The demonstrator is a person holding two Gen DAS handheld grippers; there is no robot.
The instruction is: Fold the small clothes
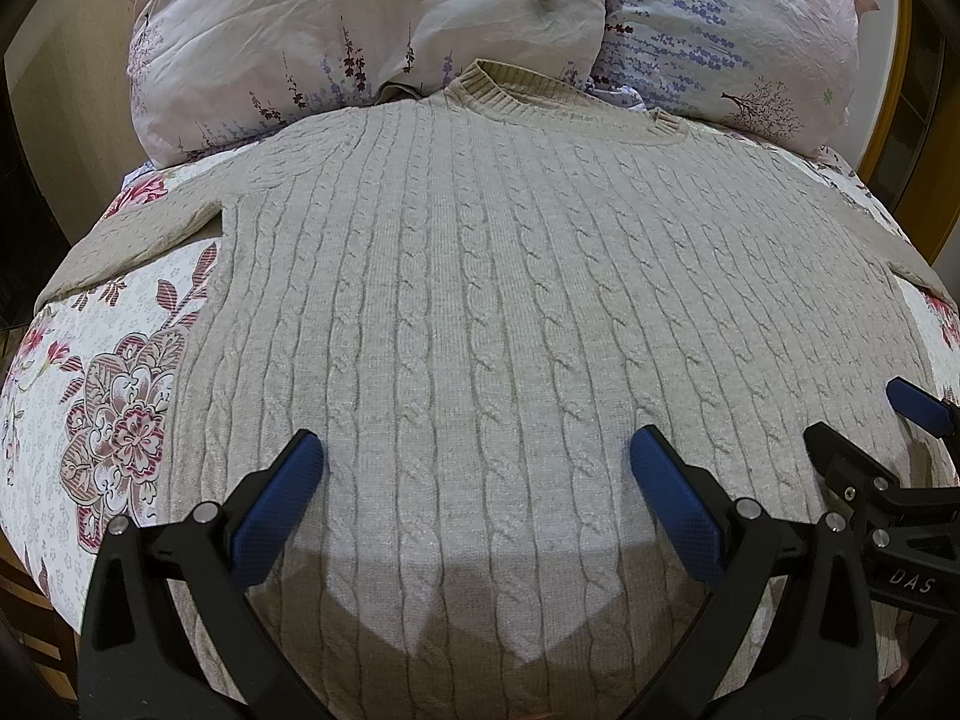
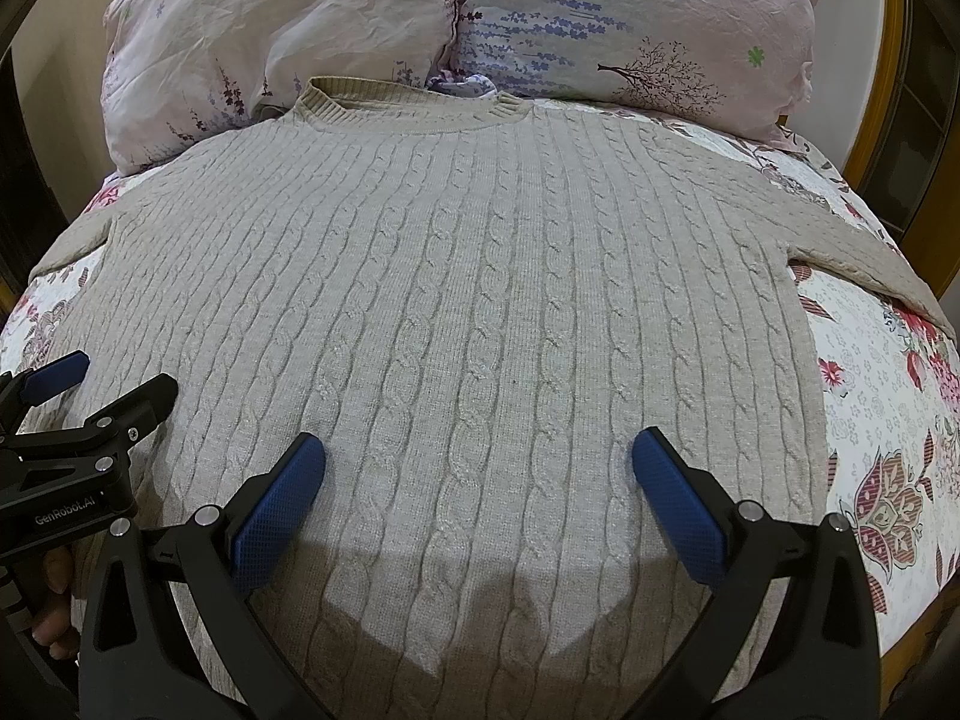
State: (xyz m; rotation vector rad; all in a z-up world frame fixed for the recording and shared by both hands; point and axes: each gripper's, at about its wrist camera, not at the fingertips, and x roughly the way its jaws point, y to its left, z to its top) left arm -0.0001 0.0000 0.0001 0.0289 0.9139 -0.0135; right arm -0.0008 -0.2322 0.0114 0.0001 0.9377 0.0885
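Note:
A beige cable-knit sweater [image 1: 480, 276] lies flat and face up on the bed, collar toward the pillows, both sleeves spread out to the sides. It also fills the right wrist view [image 2: 480, 276]. My left gripper [image 1: 477, 456] is open and empty above the sweater's lower left part. My right gripper [image 2: 479, 456] is open and empty above the lower right part. The right gripper shows at the right edge of the left wrist view [image 1: 864, 432], and the left gripper shows at the left edge of the right wrist view [image 2: 102, 390].
A floral bedspread [image 1: 120, 396] covers the bed and also shows to the right of the sweater [image 2: 876, 408]. Two pale floral pillows [image 1: 360, 30] [image 2: 630, 18] lie just beyond the collar. A wooden bed frame [image 2: 870, 120] runs along the far right.

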